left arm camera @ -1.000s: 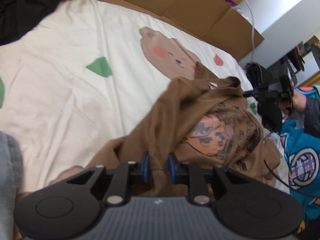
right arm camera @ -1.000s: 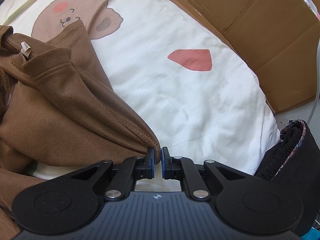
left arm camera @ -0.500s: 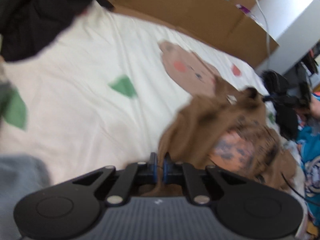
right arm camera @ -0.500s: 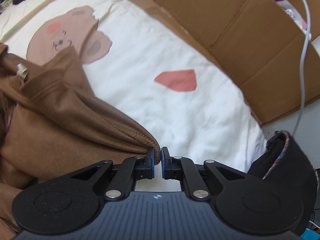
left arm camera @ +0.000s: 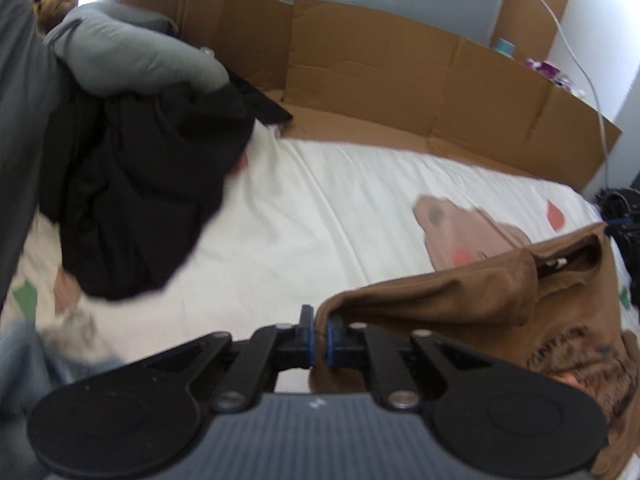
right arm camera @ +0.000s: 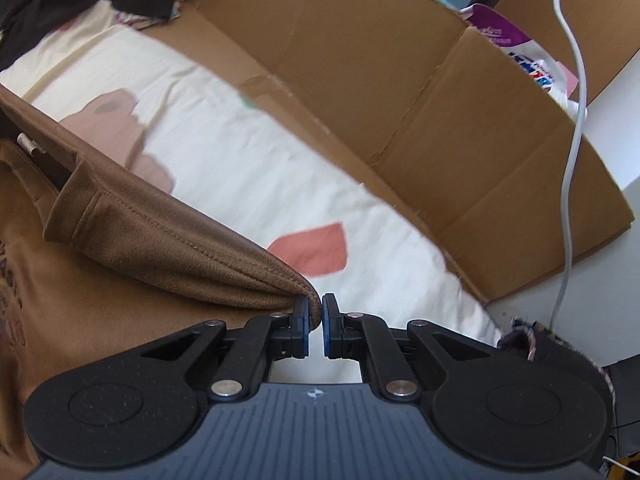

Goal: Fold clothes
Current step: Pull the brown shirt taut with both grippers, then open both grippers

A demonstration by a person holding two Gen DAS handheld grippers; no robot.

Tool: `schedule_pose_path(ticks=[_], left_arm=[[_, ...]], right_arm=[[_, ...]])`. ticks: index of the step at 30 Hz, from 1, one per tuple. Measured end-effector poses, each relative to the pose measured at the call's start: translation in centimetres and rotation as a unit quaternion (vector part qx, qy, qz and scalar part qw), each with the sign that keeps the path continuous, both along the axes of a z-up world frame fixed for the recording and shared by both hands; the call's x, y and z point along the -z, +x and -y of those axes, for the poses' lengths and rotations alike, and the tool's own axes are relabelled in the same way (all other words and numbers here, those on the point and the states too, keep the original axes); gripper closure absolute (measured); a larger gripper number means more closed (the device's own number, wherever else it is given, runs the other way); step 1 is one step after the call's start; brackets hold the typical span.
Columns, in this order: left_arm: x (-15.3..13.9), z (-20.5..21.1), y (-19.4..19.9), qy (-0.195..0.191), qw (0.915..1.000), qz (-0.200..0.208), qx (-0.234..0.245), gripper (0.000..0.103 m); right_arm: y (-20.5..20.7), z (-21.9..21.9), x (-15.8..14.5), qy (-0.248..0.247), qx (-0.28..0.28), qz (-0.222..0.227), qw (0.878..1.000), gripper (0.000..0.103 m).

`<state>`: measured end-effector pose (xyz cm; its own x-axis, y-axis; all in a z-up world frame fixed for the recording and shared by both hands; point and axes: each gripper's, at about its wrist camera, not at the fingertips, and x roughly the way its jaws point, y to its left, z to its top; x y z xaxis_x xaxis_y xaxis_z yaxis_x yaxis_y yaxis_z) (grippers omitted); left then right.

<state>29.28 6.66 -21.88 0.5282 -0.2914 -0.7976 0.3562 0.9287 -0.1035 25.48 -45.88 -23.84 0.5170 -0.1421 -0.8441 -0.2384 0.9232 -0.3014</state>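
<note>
Grippers: two. The left gripper (left arm camera: 318, 334) and the right gripper (right arm camera: 315, 324) each have two black fingers with blue pads.
Shirts: one brown shirt (left arm camera: 460, 304), with a dark print on its front and a small white tag at the neck.
Other clothes: one black pile (left arm camera: 132, 200) at the far left of the bed, with a grey pillow (left arm camera: 132, 56) on top of it.
Bed: one white sheet (left arm camera: 312, 232) with a bear picture (left arm camera: 460, 232) and a red patch (right arm camera: 310, 250).
Cardboard: one long wall of cardboard (right arm camera: 400, 112) along the far side of the bed. One white cord (right arm camera: 572, 152) hangs over it.
Left jaws: clenched on one end of the shirt's top edge.
Right jaws: clenched on the other end of the same edge; a fold of brown cloth sits between the pads.
Where the shirt is: held up over the sheet between the two grippers. Its top edge runs tight from one to the other, and the rest hangs down.
What changed: a second ago the shirt was a bunched lump on the sheet. Now it is pulled out wide and lifted. The left gripper has swung to the left, so the black pile and the pillow now show in its view. The right gripper has risen, and more cardboard shows.
Shirt look: soft, fuzzy, with a stitched hem and one sleeve folded over near the right gripper.
</note>
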Motion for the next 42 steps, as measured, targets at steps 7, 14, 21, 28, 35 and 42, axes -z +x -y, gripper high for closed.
schedule_pose_path(ticks=[7,14,21,28,35,42], left_arm=[[1.0,1.2,6.4,0.02,0.9996,0.01,-0.015,0.097],[2.6,1.6,10.8,0.038,0.9983,0.0,-0.043,0.097],[6.8,3.1,12.7,0.072,0.995,-0.044,-0.054,0.093],[7.0,2.7,9.8,0.075,0.996,-0.029,-0.039,0.052],[6.4,0.0,5.5,0.048,0.9961,-0.038,-0.064,0.049],[7.8,-1.5,1.2,0.016,0.9931,-0.08,-0.085,0.045]], right_arm=[[4.0,-0.1,0.1,-0.008,0.016,0.005,1.0,0.099],[7.7,1.0,1.5,0.004,0.065,0.009,0.998,0.102],[10.2,2.5,3.7,0.028,0.107,-0.003,0.994,0.103],[7.1,3.0,4.7,0.111,0.085,-0.003,0.99,0.064],[4.0,3.7,4.9,0.182,0.092,-0.015,0.979,0.059],[4.3,4.0,6.6,0.219,0.143,-0.015,0.965,0.05]])
